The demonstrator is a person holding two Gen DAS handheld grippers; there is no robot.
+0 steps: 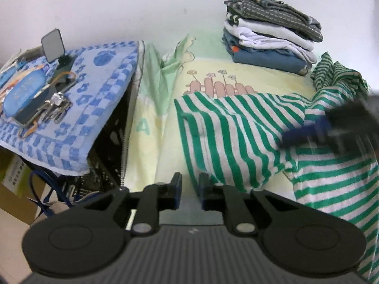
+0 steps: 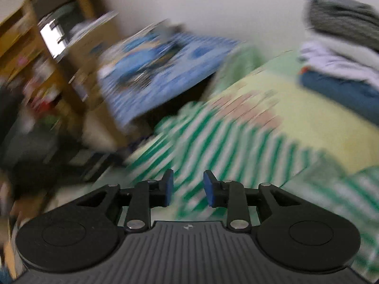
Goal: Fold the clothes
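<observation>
One green-striped shirt (image 1: 236,127), rumpled, partly folded over.

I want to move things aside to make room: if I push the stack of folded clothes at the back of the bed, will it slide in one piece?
Probably not. The stack of folded clothes is tall and its layers overhang unevenly, so the top ones would likely shear off. The soft bedsheet under it is wrinkled elsewhere, so it may bunch and drag.

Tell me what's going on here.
A person with a gripper in each hand is folding a striped shirt on a bed. The left gripper sits at the shirt's near edge, nearly closed; whether it pinches cloth is unclear. The right gripper is open, empty and blurred above the shirt. A stack of folded clothes sits behind.
</observation>
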